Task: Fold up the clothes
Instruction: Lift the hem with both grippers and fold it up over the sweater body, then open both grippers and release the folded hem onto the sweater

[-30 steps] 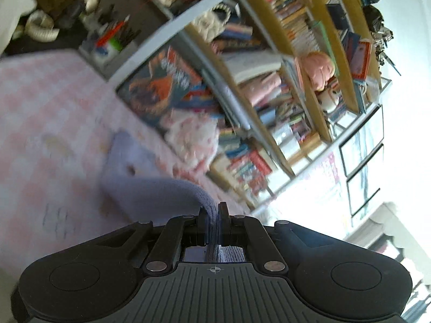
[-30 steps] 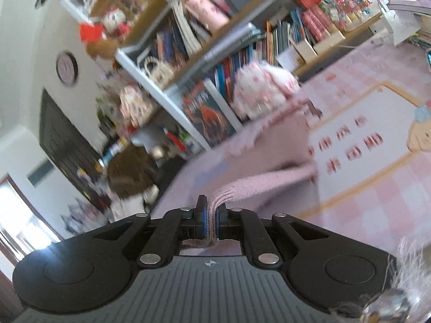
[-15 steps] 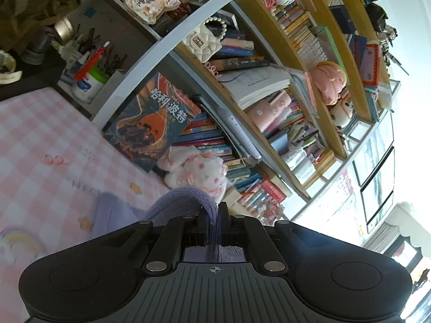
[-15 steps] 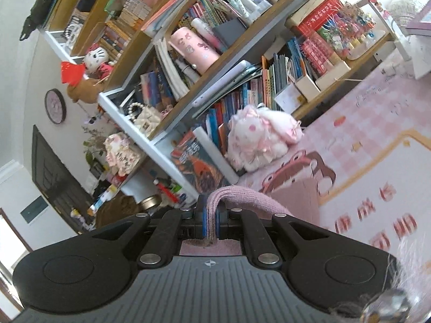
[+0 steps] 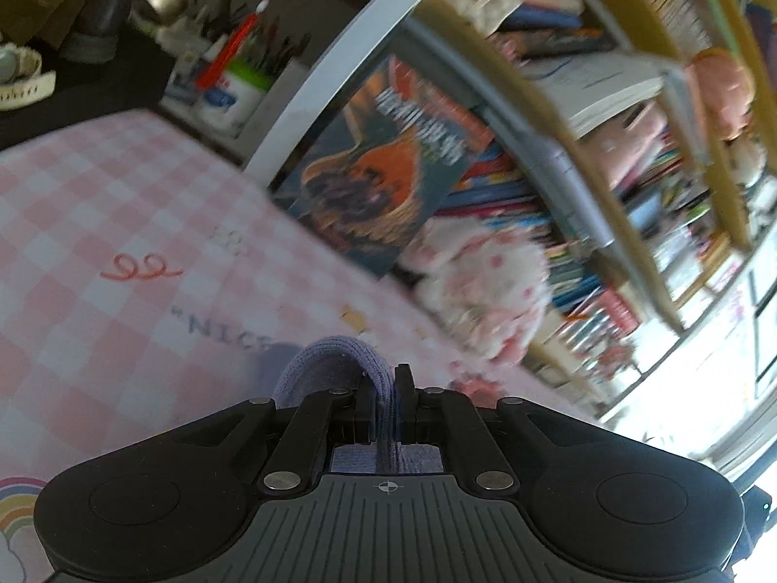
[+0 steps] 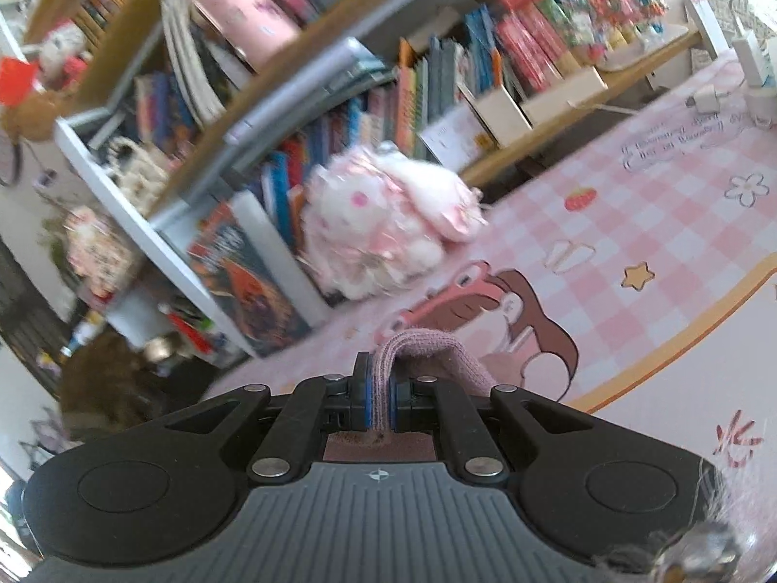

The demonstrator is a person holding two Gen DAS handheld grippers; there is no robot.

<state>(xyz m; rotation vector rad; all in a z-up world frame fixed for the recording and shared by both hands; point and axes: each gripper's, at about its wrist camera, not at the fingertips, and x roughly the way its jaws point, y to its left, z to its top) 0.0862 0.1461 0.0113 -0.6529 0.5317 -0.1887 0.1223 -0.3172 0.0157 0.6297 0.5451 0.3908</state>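
left tongs (image 5: 386, 391) are pinching a fold of the knit garment (image 5: 335, 354), lilac-looking in this view; their jaws have just been easing slightly apart, the knit remaining between them. right tongs (image 6: 381, 388) are clamping a pink-looking fold of the garment (image 6: 427, 347). beyond each pair of tongs the garment is arching up and drooping onto the pink checked worktop (image 5: 97, 204). past the garment, a white-and-pink plush toy (image 6: 383, 223) is sitting at the worktop's far edge, against the bookshelf (image 6: 301, 97); beside the plush, a large book (image 5: 383, 160) is leaning on the shelf.
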